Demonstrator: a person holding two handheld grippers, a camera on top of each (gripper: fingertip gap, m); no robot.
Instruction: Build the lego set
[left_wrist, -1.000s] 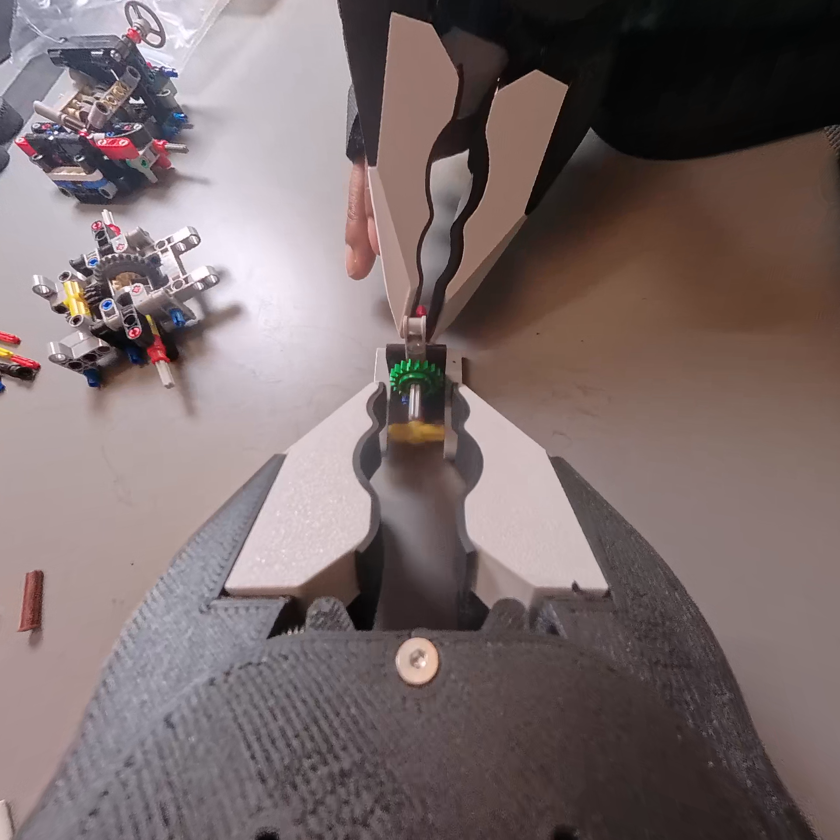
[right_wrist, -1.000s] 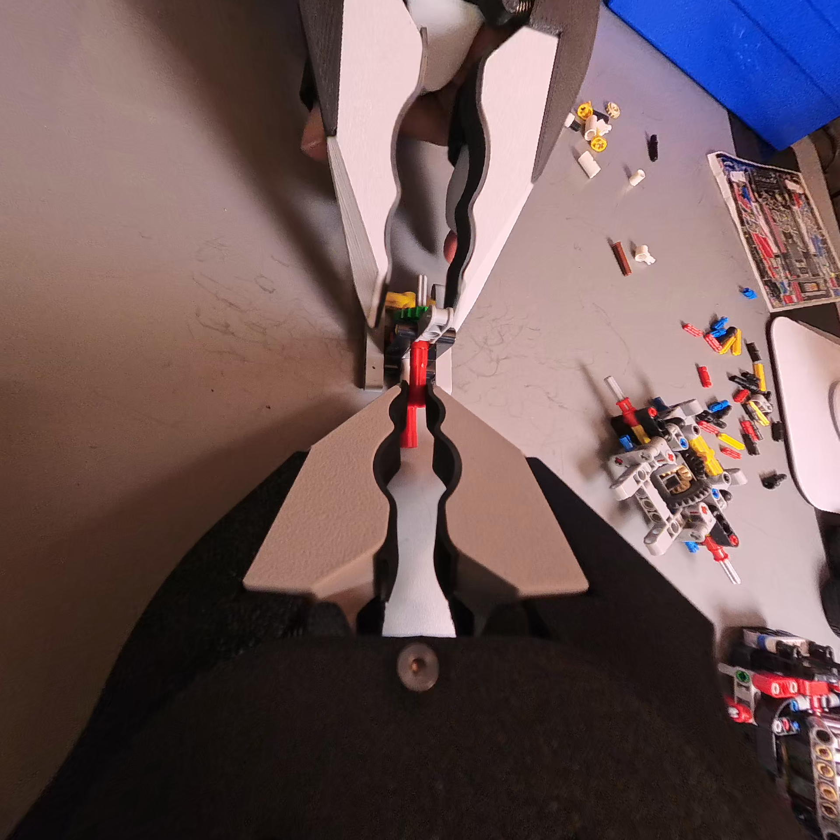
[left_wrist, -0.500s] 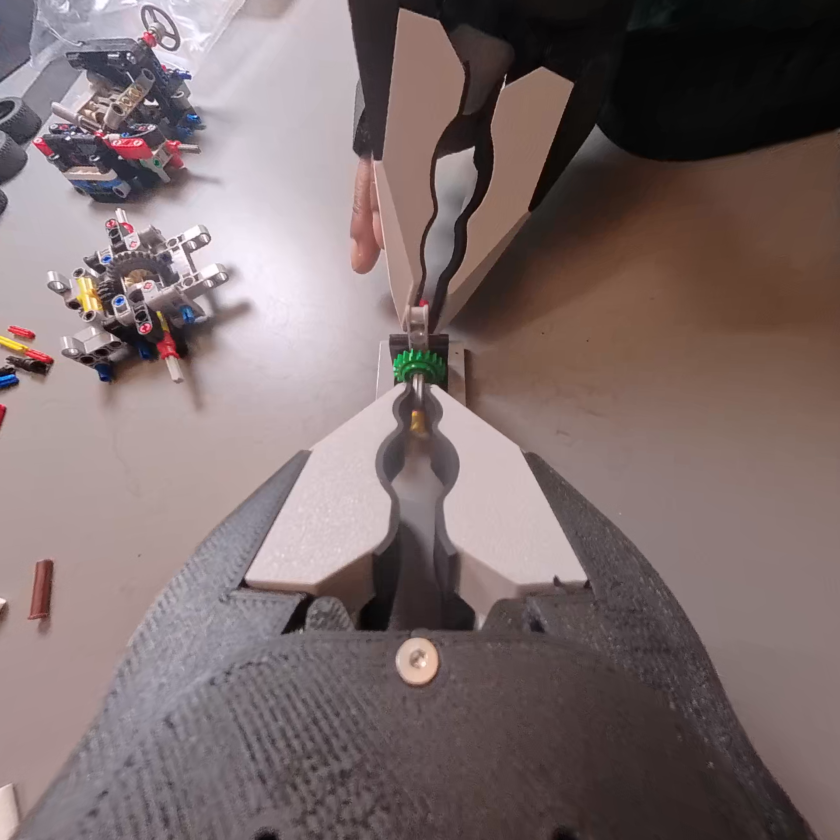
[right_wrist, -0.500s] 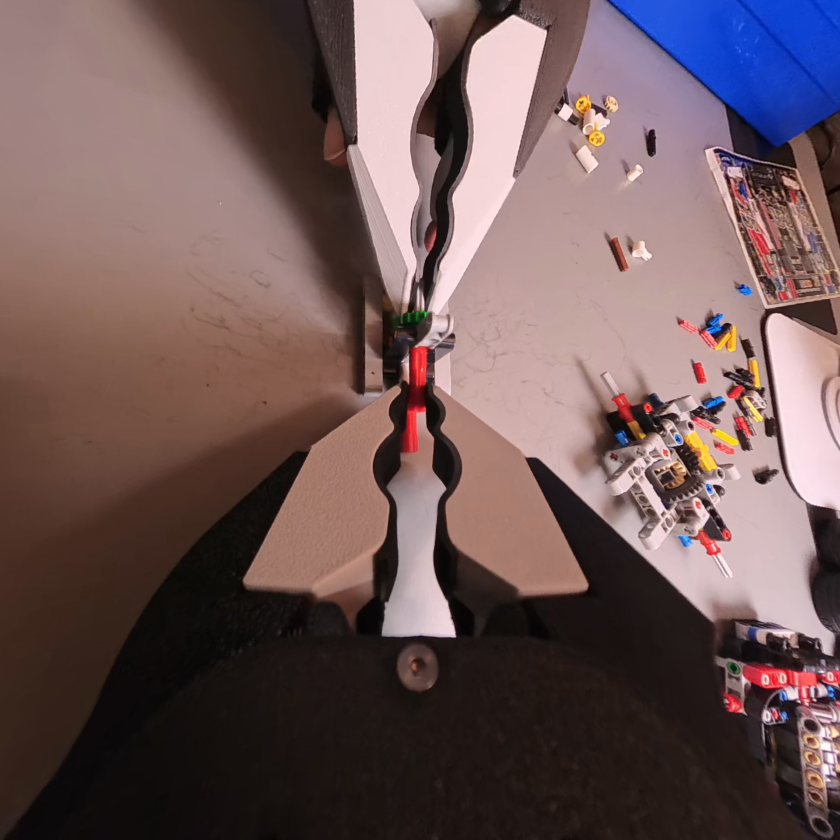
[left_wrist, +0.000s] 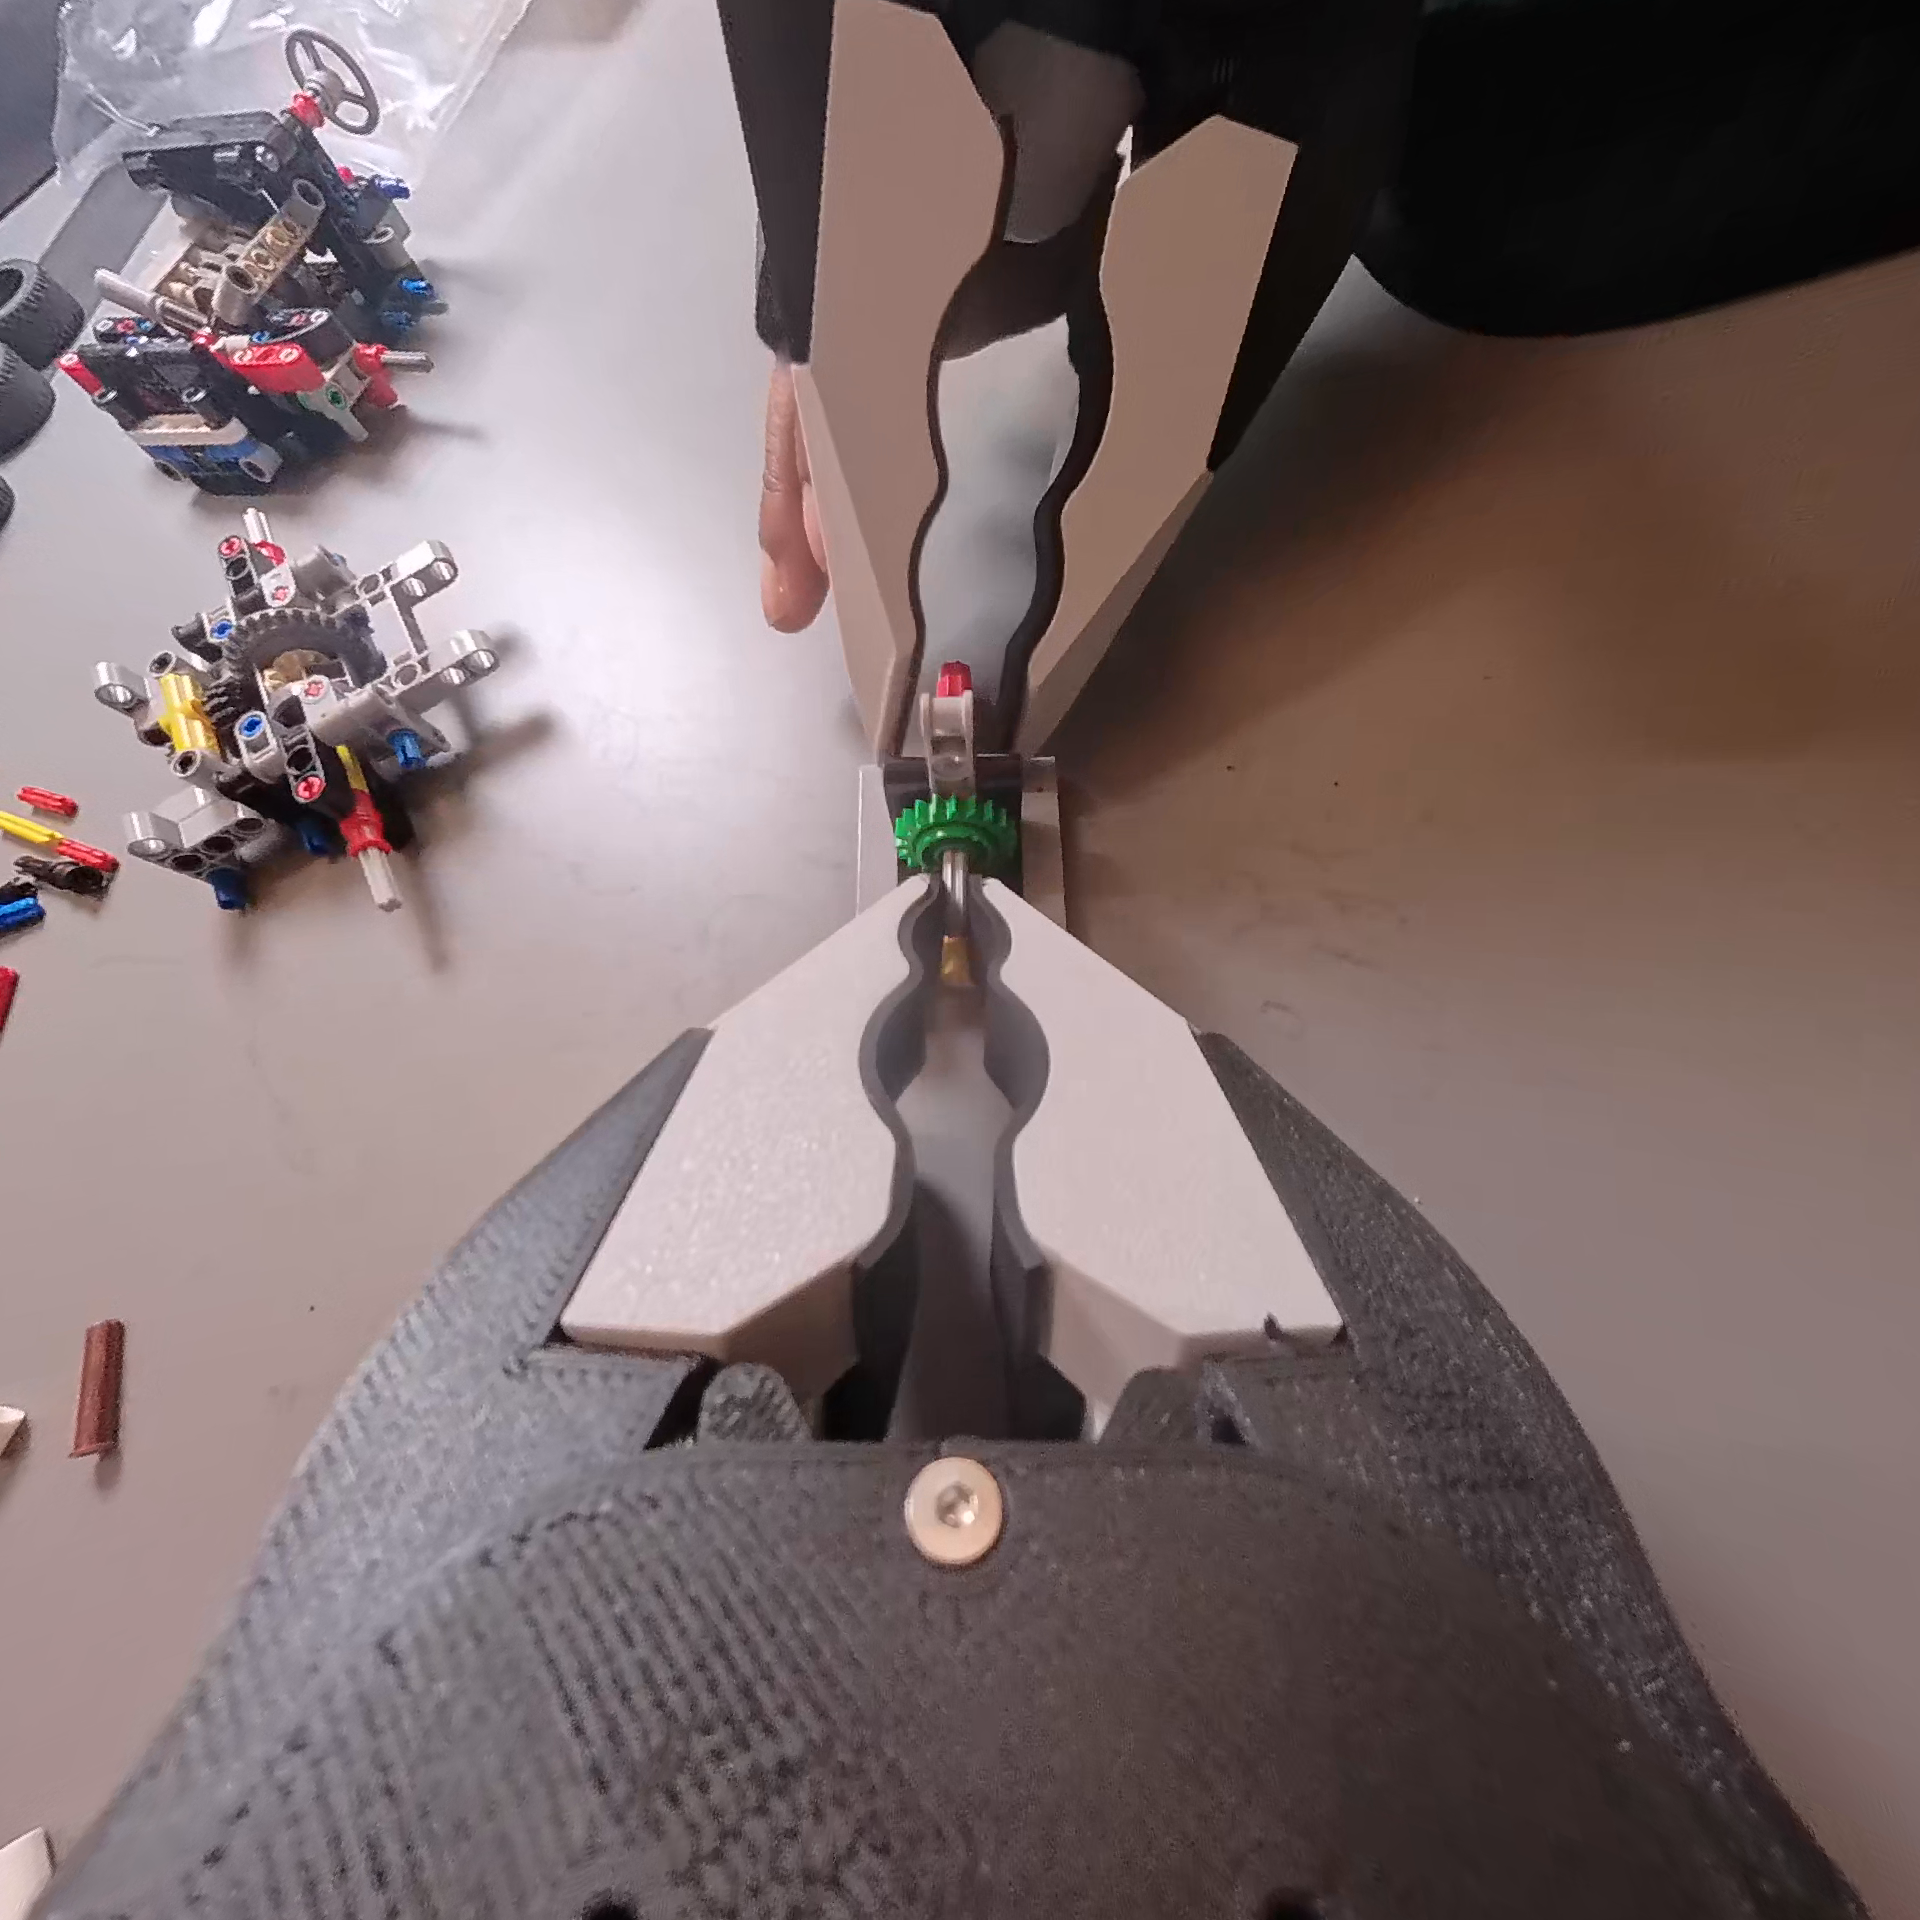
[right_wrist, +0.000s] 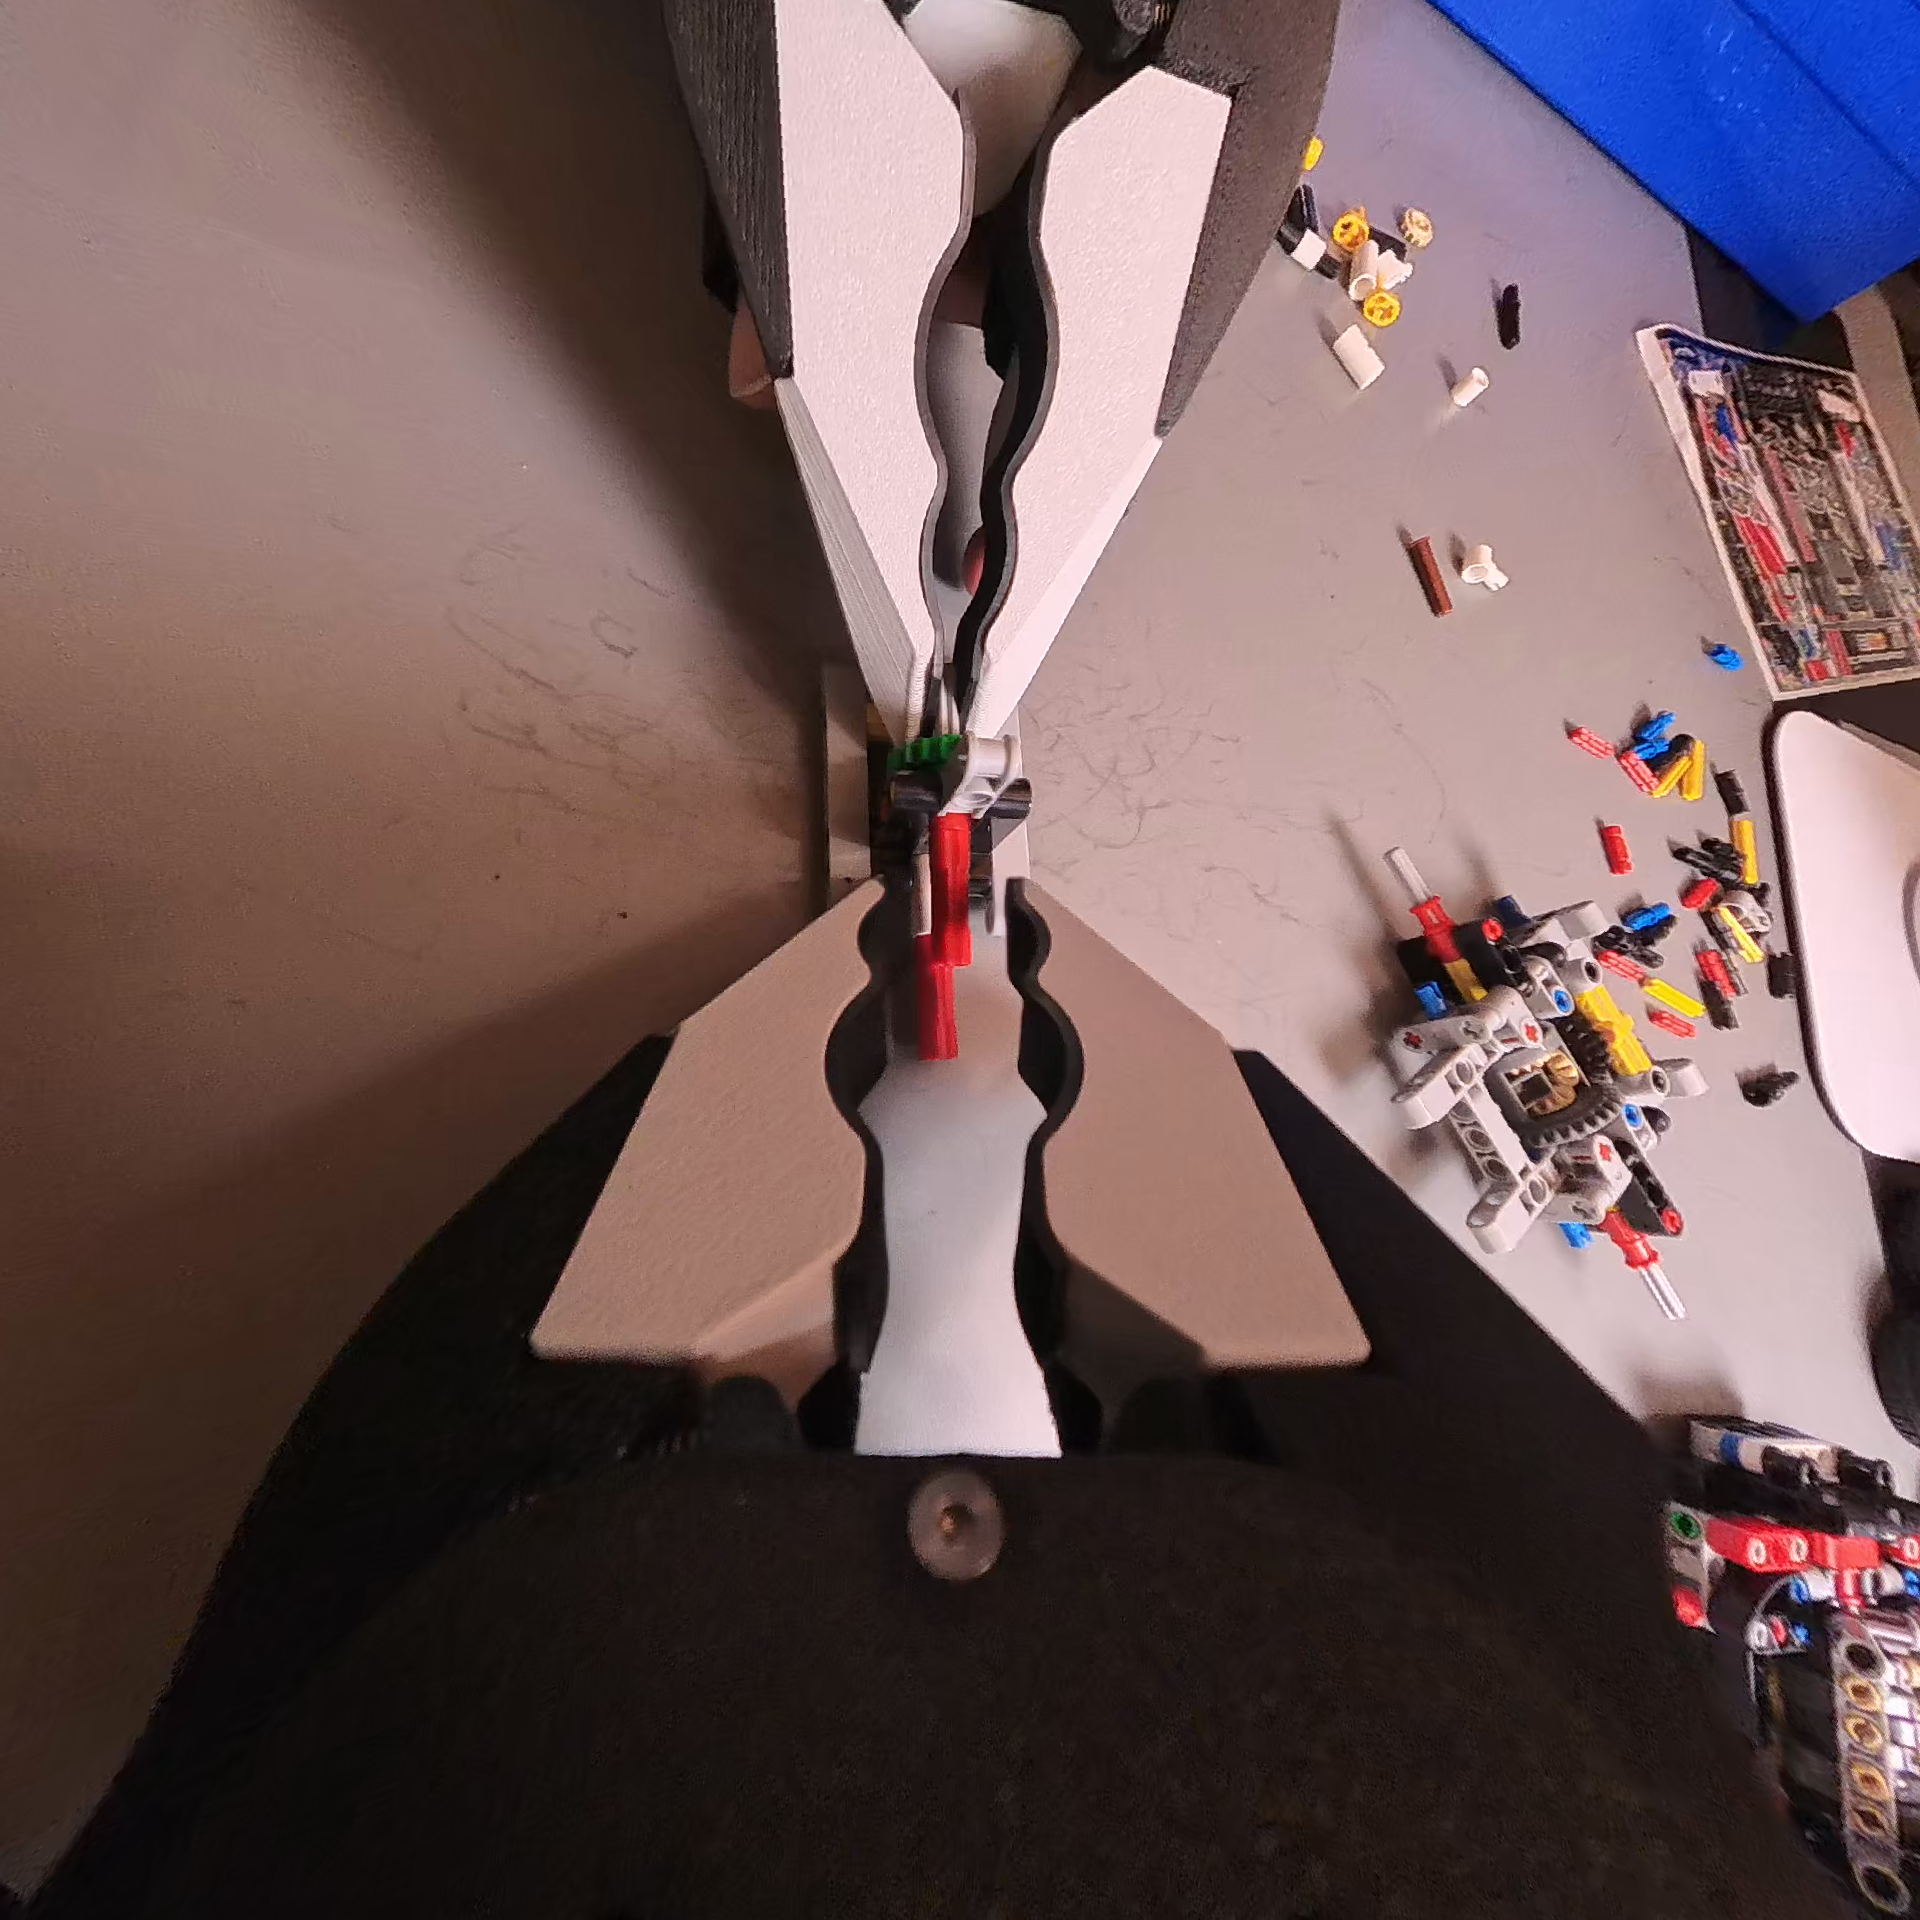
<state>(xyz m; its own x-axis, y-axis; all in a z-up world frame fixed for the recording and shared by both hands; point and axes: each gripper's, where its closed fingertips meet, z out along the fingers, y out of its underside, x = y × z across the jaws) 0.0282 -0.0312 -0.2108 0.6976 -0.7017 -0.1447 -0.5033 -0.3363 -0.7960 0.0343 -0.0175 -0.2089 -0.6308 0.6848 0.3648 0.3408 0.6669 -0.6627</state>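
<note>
A small brick assembly hangs between the two grippers just above the table. It has a green gear (left_wrist: 940, 831), a grey axle, a grey connector (left_wrist: 948, 727) and a red axle (right_wrist: 945, 914). My left gripper (left_wrist: 958, 891) is shut on the grey axle just behind the gear, and a yellow piece (left_wrist: 954, 956) shows between its fingers. It also shows in the right wrist view (right_wrist: 951, 717). My right gripper (right_wrist: 951, 899) is open. The red axle stands between its fingers (right_wrist: 1039, 935) with a gap on both sides. It faces mine in the left wrist view (left_wrist: 956, 727).
A grey and black gear assembly (left_wrist: 291, 717), a vehicle chassis (left_wrist: 239, 343) and a brown piece (left_wrist: 99, 1387) lie to the left. In the right wrist view there are loose pins (right_wrist: 1683, 831), a printed booklet (right_wrist: 1808, 520), a blue box (right_wrist: 1714, 125) and a white object (right_wrist: 1849, 935). My two grippers' fingertips are within a few centimetres of each other.
My left jaws closed on the grey axle early in the second and stayed shut. My right jaws, shut on the red axle until half a second ago, have opened off it.
</note>
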